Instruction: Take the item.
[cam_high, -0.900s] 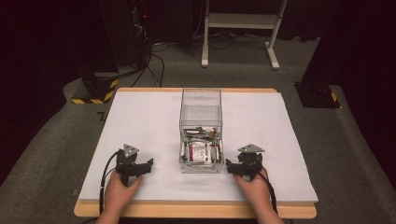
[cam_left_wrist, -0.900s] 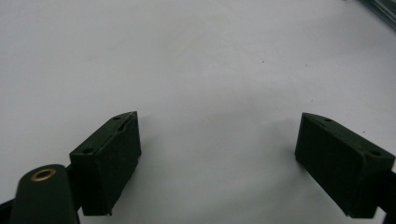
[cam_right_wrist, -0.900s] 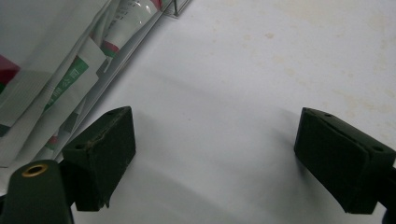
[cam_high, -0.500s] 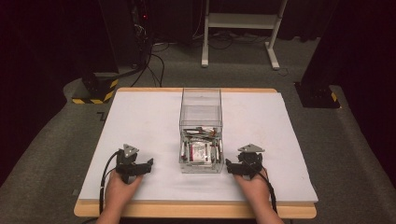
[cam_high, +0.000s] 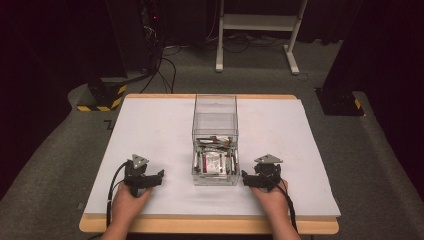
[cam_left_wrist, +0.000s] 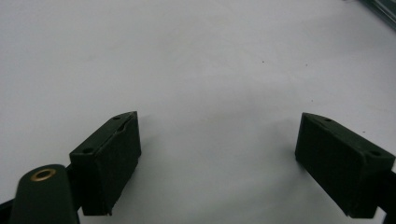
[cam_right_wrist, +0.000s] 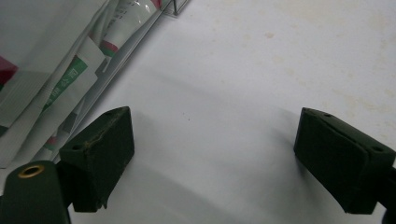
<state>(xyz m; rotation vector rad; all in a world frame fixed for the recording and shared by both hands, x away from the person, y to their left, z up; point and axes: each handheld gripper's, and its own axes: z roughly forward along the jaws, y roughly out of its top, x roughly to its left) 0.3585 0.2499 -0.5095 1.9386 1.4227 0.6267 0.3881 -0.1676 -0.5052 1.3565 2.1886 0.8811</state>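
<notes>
We rest our left gripper and right gripper on the white surface, jaws spread wide and empty, flanking the clear box of packets between them.

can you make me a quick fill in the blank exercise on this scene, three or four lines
1. The clear box stands on the white table ____ the two grippers.
2. The left gripper has its jaws ____, with nothing between them.
3. The packets lie ____ the clear box.
4. The right gripper rests to the ____ of the box, as seen in the high view.

Missing words: between; open; inside; right
</notes>
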